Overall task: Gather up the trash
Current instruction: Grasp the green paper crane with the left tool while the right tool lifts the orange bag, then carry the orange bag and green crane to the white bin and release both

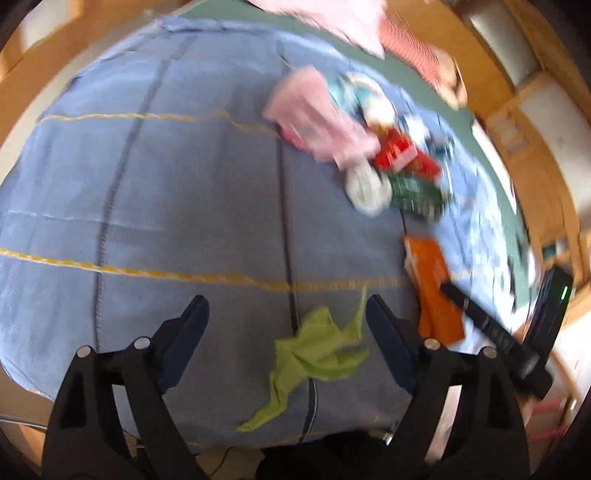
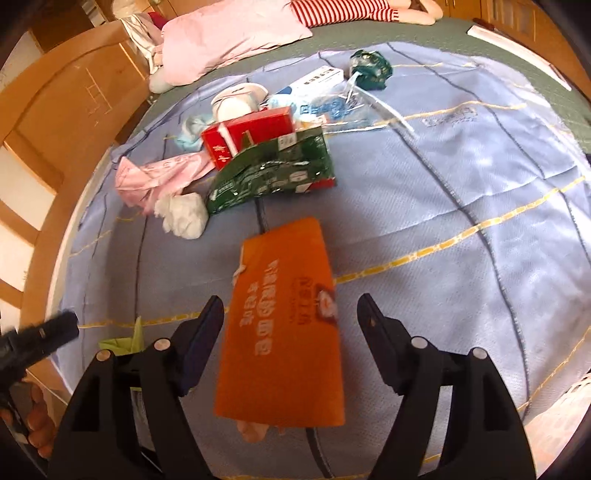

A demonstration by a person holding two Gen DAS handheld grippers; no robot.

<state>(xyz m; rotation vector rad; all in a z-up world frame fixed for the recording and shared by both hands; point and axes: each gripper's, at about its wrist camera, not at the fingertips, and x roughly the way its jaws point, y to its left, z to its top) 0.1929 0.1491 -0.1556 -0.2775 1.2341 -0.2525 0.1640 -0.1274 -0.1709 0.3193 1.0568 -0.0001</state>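
Note:
Trash lies on a blue blanket (image 2: 461, 192) on a bed. My left gripper (image 1: 288, 310) is open over a crumpled green wrapper (image 1: 314, 354) that lies between its fingers. My right gripper (image 2: 291, 310) is open around an orange packet (image 2: 284, 325) lying flat between its fingers. Farther off lie a green packet (image 2: 273, 173), a red box (image 2: 247, 133), a white tissue ball (image 2: 184, 214) and a pink wrapper (image 2: 155, 177). The orange packet (image 1: 436, 291) and the right gripper (image 1: 491, 325) show at the right of the left wrist view.
A pink pillow (image 2: 229, 40) and a striped doll (image 2: 343, 11) lie at the bed's head. A wooden bed frame (image 2: 55, 122) runs along the left. A white bowl (image 2: 236, 99), clear plastic (image 2: 354, 107) and a dark green bundle (image 2: 369, 70) lie beyond the pile.

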